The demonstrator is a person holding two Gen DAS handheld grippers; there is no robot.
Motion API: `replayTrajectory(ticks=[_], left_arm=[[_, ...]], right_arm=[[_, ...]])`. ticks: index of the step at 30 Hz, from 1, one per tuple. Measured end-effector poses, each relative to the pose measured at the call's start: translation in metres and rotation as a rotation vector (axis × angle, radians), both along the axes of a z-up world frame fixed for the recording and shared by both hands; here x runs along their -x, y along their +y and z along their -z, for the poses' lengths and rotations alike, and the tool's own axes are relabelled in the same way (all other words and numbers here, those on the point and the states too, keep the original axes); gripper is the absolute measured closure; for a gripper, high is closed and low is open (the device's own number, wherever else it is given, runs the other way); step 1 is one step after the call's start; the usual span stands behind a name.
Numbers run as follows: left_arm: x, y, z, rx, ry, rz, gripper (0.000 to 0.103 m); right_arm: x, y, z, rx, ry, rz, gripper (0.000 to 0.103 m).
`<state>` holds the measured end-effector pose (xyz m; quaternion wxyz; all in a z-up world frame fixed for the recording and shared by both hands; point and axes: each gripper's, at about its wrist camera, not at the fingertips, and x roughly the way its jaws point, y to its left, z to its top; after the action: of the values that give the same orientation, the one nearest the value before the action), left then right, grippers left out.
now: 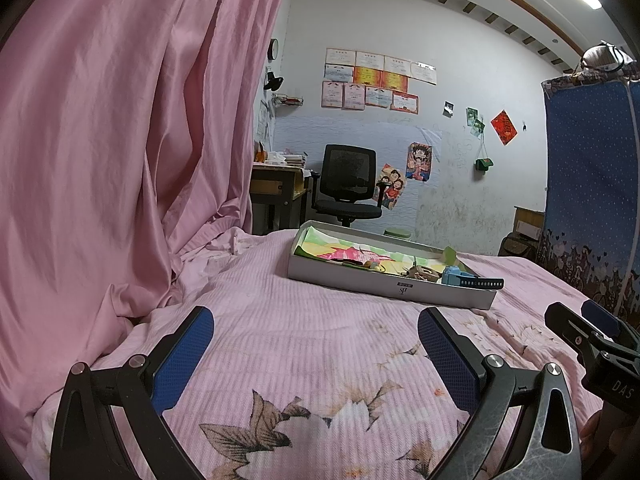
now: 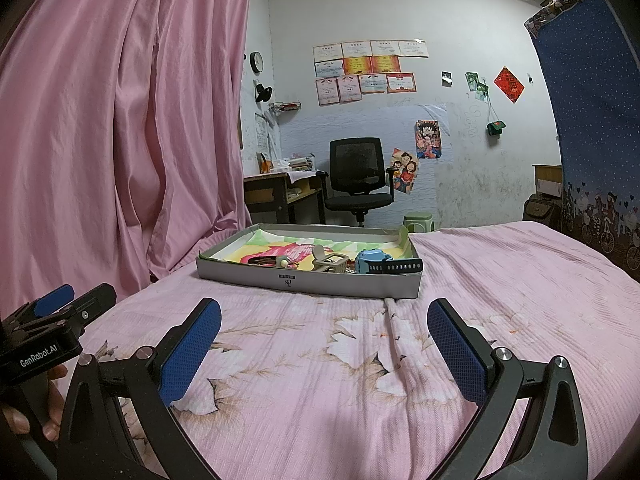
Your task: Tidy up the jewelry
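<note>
Both grippers hover low over the pink floral bedspread (image 2: 320,380), left gripper (image 1: 316,344) and right gripper (image 2: 324,332) each with blue pads spread wide apart, nothing between them. Shallow grey cardboard tray (image 2: 304,280) sits on the bed ahead of both, well apart from the fingers. It holds a blue watch (image 2: 374,262) with dark strap at its right end, a beige hair claw (image 2: 330,262) just beside it, and a dark hair tie (image 2: 262,260) further left.

A black office chair (image 2: 357,176) is set against the white wall (image 2: 460,12), flanked by a desk (image 2: 276,192) leftward, certificates (image 2: 366,68) above, pink curtain (image 2: 120,120) beyond.
</note>
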<state>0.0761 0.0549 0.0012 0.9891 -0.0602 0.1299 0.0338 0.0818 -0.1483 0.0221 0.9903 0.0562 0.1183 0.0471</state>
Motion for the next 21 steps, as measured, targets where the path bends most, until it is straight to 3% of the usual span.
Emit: replayTrajectory(ticks=[21], left_arm=[[0.0001, 0.0012, -0.0016, -0.008, -0.007, -0.002, 0.0]], right_arm=[[-0.0002, 0.0, -0.0005, 0.001, 0.0, 0.0, 0.001]])
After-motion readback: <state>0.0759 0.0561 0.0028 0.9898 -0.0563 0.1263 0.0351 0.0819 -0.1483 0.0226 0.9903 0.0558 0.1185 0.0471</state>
